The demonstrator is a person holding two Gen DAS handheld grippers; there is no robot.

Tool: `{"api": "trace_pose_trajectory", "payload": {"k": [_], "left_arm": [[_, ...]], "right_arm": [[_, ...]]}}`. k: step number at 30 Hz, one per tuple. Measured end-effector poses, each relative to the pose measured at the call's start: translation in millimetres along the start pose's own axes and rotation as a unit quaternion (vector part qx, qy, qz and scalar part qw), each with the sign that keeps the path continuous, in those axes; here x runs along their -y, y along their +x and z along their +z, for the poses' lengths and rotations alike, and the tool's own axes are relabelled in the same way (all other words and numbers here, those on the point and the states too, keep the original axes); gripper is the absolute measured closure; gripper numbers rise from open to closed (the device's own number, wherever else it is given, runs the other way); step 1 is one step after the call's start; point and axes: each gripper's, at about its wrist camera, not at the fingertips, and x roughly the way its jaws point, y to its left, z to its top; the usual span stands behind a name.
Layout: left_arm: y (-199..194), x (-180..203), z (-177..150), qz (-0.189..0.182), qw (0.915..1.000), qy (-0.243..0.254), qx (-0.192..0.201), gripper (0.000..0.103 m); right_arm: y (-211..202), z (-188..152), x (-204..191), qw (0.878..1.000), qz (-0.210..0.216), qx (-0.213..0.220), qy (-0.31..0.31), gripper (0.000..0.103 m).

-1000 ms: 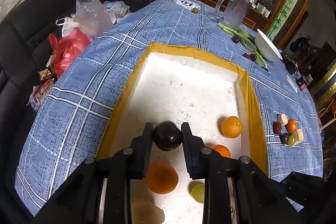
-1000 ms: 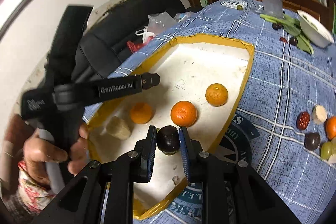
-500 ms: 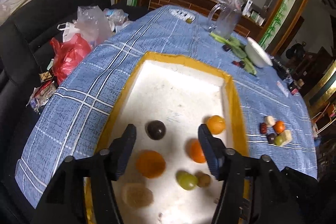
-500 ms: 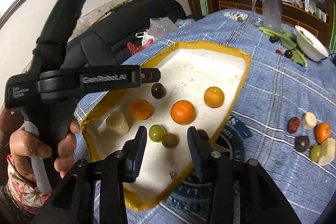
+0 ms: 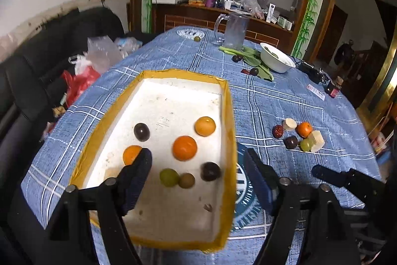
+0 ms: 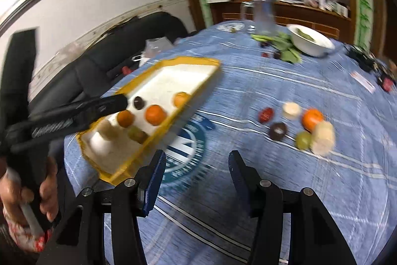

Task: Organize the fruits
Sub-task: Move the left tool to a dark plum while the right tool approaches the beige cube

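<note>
The bench (image 5: 273,101), under its blue checked cloth, is carrying everything, and the yellow-rimmed tray (image 5: 229,131) is lying on its left part with seven small fruits already sitting in it: three oranges, two dark plums, a green grape and a brownish fruit. A cluster of loose fruits (image 6: 297,126) is waiting on the cloth well apart from the tray, to its right: an orange (image 6: 312,118), two pale chunks, a red date (image 6: 266,115), a dark plum (image 6: 278,131) and a green grape (image 6: 303,140).

The step in hand looks like the gap between a placement and the next pick. The left tongs (image 5: 197,178) are hanging released over the near end of the tray, grasping nothing. The right tongs (image 6: 196,173) are also spread wide and empty, pointing over bare cloth between the tray and the cluster; this view is smeared by motion.

The next move probably calls for carrying the right tongs on to the cluster, straddling one fruit without nudging its touching neighbours, and clenching gently, since round fruit rolls.
</note>
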Motion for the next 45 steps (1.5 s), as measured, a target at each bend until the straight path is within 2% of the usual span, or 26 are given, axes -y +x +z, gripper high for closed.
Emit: {"api": "trace_pose_trajectory", "payload": {"k": [6,9,20,26,34,39,42,45], "left_arm": [[-10,24,-10,0.042,0.9983,0.039,0.012,0.026],[-13,30,-11,0.052,0.9972,0.051,0.019,0.026],[-7,39,-14,0.049,0.9969,0.062,0.005,0.025],[4,35,-16,0.028,0.9984,0.048,-0.014,0.025],[29,42,-17,-0.007,0.9984,0.035,-0.043,0.025],[45,68,-15,-0.036,0.9958,0.055,-0.063,0.025],[52,87,-9,-0.042,0.9944,0.081,-0.054,0.025],[66,112,-2,-0.069,0.9905,0.105,-0.056,0.025]], "right_arm": [[-9,-13,23,1.000,-0.010,0.001,0.027,0.044],[-13,-19,29,0.999,-0.011,0.004,0.033,0.044],[-19,-26,43,0.999,-0.021,0.005,0.042,0.042],[-21,-30,68,0.997,-0.045,0.001,0.060,0.040],[-23,-21,125,0.990,-0.080,0.001,0.120,0.040],[-4,0,145,0.986,-0.090,-0.006,0.139,0.041],[10,14,152,0.986,-0.088,-0.007,0.142,0.041],[21,19,157,0.986,-0.084,-0.005,0.144,0.041]]}}
